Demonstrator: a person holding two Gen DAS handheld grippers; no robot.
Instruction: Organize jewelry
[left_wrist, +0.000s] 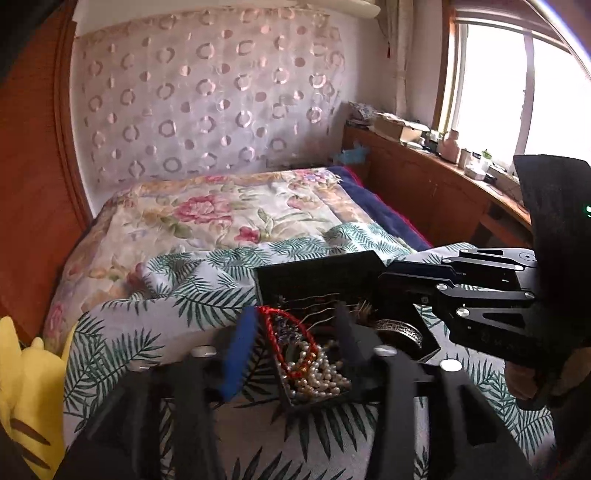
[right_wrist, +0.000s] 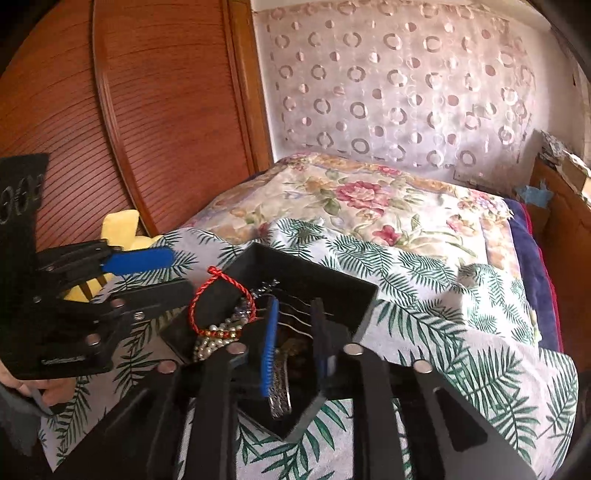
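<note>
Clearly, both tools are poised over the black box (right_wrist: 295, 273), which sits on the leaf-print cover of the bed (right_wrist: 461, 306). Most of the jewelry lies heaped in that box: a pearl string (left_wrist: 325, 376), hairpins (right_wrist: 295, 314), and a silver bangle (right_wrist: 280, 391) standing on edge near the front corner. A red cord bracelet (right_wrist: 218, 299) is draped over the box's left wall, half in and half out.

The left tool (left_wrist: 291, 332) hangs above the pearls and the red cord with its fingers spread and nothing between them. The right tool (right_wrist: 295, 339) reaches in from the other side, its fingers also spread, straddling the bangle and the dark pieces beside it without gripping anything.

Whether the pieces are being taken out for sorting or have just been gathered in, the pictures do not settle; a full box fits both.

For any pick here, I judge that the tangle is the main hazard: the cord and pearls overlap, so a pinch on one may drag the other. Closing on a single strand at a free loop, lifting slowly, and steadying the light box with the other tool should keep it from tipping on the soft bedding. The bangle's rim offers the cleanest grip.
</note>
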